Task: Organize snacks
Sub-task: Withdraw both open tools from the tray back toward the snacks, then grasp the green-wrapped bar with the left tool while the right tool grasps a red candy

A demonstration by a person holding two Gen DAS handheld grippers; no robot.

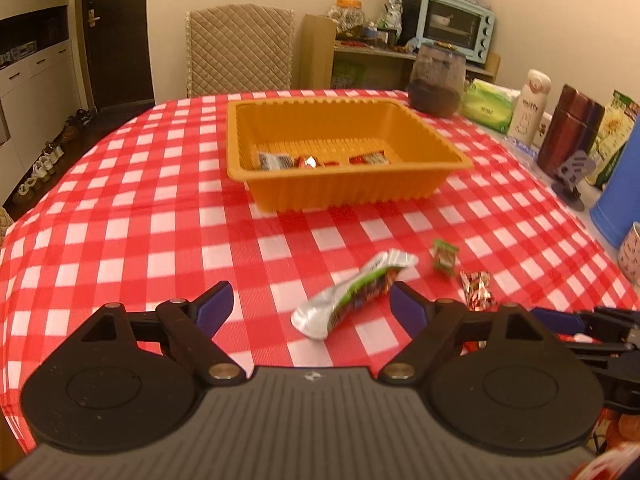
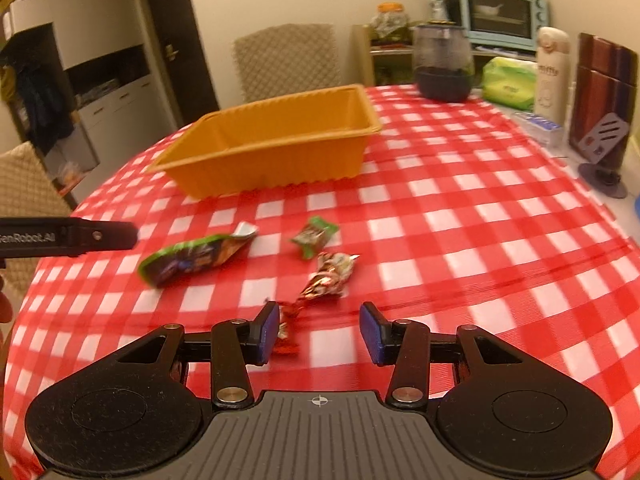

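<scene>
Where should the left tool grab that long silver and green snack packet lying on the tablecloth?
Probably across the middle of the snack packet, from above. It lies flat and slanted on the tablecloth, long and narrow, so closing across its short width suits the open left tool. The flat silver ends look thin and harder to pinch.

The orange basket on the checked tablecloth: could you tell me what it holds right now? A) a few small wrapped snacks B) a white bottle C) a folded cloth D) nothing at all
A: the left wrist view shows a few small wrapped snacks lying on the floor of the orange basket.
</scene>
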